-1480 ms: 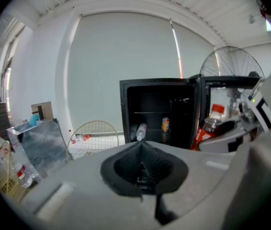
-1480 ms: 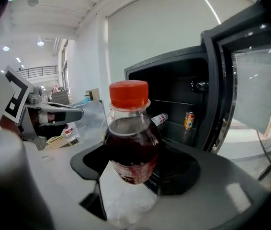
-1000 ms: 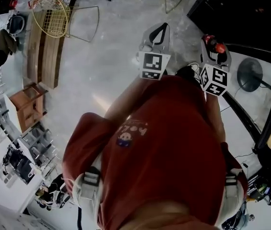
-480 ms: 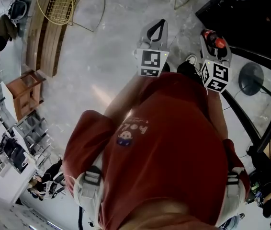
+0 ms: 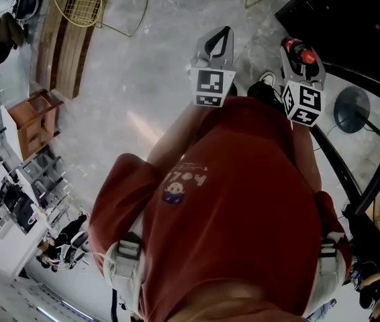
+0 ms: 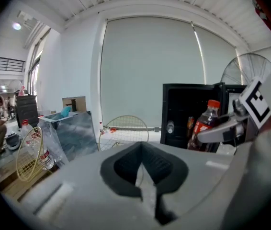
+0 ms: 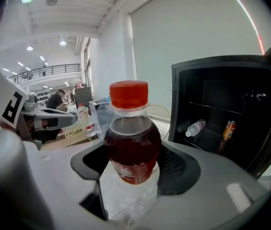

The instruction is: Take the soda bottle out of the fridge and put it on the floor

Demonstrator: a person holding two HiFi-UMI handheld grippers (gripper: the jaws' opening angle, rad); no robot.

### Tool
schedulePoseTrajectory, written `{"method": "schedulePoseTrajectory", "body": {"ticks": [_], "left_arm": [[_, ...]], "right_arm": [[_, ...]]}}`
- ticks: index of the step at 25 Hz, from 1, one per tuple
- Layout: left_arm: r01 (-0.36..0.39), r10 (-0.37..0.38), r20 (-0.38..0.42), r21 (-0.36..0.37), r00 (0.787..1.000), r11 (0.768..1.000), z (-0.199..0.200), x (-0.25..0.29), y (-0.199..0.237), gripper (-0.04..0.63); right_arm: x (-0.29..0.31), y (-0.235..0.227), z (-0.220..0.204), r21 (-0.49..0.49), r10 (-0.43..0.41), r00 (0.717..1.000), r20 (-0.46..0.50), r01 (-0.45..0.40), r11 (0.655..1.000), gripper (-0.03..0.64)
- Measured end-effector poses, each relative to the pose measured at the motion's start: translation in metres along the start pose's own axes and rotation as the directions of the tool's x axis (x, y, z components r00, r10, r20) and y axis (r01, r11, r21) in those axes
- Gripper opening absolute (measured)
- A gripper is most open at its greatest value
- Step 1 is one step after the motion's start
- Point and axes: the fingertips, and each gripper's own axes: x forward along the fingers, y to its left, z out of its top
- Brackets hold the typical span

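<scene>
Soda bottle pinched upright in jaws of right gripper, outside open fridge; barely shifted since a second ago. Jaws of left gripper pressed together, empty. Yet to be lowered to floor.

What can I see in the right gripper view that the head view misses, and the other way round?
Only the right gripper view: the inside of the open fridge, with a lying clear bottle and a can on its shelf. Only the head view: the person's red shirt, the grey floor and a wooden bench. Both: the right gripper shut on the red-capped soda bottle, and the left gripper beside it.
</scene>
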Motion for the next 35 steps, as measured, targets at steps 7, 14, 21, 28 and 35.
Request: {"method": "schedulePoseTrajectory", "body": {"ticks": [7, 14, 21, 28, 35], "left_arm": [[-0.008, 0.007, -0.029, -0.012, 1.000, 1.000, -0.010, -0.001, 0.000, 0.000], [0.015, -0.017, -0.075, -0.027, 0.997, 1.000, -0.032, 0.014, 0.003, 0.000], [0.021, -0.023, -0.102, -0.028, 0.994, 0.999, -0.066, 0.044, 0.007, 0.000], [0.009, -0.017, -0.115, -0.067, 0.993, 0.998, -0.135, 0.088, 0.018, 0.000], [0.009, -0.015, -0.117, -0.054, 0.993, 0.999, -0.229, 0.136, 0.026, 0.000]], "right_arm": [[0.002, 0.005, -0.011, 0.006, 0.038, 0.999, -0.039, -0.037, 0.999, 0.302], [0.014, 0.006, -0.024, 0.001, 0.048, 0.996, -0.071, -0.048, 0.999, 0.302], [0.039, -0.011, -0.064, 0.007, 0.021, 0.991, -0.132, -0.020, 1.000, 0.302], [0.074, -0.016, -0.125, 0.002, -0.005, 0.981, -0.195, 0.006, 1.000, 0.302], [0.133, -0.025, -0.225, 0.027, 0.010, 0.967, -0.256, -0.003, 1.000, 0.302]]}}
